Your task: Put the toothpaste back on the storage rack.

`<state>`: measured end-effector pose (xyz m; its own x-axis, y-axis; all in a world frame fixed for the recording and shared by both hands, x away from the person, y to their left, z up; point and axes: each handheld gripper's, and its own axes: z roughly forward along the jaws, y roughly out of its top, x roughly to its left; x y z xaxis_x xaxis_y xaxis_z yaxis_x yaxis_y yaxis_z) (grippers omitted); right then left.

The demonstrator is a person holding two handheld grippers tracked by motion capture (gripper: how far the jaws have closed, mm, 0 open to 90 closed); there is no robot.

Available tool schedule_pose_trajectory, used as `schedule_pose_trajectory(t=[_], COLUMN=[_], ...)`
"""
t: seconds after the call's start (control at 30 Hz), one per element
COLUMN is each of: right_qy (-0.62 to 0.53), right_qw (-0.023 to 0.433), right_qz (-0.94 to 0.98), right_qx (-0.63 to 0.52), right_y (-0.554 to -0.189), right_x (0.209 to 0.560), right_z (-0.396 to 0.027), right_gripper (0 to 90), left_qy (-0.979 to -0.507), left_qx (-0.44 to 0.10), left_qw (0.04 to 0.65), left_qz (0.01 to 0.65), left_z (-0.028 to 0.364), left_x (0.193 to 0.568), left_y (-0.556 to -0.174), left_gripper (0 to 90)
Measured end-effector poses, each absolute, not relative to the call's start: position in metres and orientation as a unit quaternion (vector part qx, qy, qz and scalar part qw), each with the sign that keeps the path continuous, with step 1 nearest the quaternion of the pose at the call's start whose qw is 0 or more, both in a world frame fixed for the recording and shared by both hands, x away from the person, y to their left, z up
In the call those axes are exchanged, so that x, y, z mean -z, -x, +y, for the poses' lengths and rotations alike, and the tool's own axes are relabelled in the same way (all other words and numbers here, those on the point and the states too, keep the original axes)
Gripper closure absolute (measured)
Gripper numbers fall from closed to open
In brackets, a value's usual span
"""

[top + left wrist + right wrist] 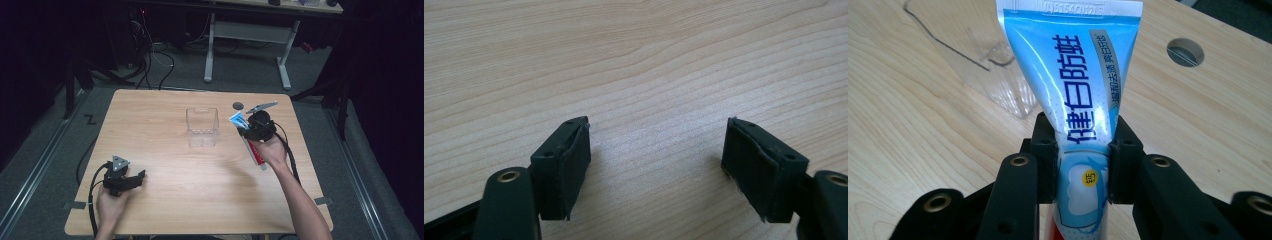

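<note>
Right gripper [1082, 165] clamped on toothpaste tube [1073, 80] near tabletop's [200, 185] right edge, beside clear plastic container [202, 125]. Left gripper [656, 170] released, jaws apart, near front-left corner.

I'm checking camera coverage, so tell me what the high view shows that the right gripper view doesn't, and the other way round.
High view alone: the left hand-held gripper, open and resting near the table's front left corner, both forearms, the tube's red end, the floor and a far desk.

Right gripper view alone: the printed blue lettering on the tube and both pads pressing its sides.

Both: the right hand-held gripper shut on the tube, the clear box, the table's round hole.
</note>
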<state>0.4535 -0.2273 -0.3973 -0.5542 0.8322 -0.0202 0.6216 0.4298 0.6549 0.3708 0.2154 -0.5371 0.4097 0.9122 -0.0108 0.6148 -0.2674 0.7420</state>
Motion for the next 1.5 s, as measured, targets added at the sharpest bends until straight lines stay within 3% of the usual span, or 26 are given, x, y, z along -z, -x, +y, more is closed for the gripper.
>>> schedule_pose_trajectory(t=[1.5], right_qy=[-0.390], right_qw=[0.139], right_qz=[0.816], right_qx=[-0.404], right_y=[-0.464], right_x=[0.366], right_z=[-0.187], right_gripper=[70.4], left_qy=[-0.766], left_qx=[-0.217], left_qw=[0.344], left_qz=[0.498], left_z=[0.215], left_x=[0.537], left_y=[-0.371], left_gripper=[27.7])
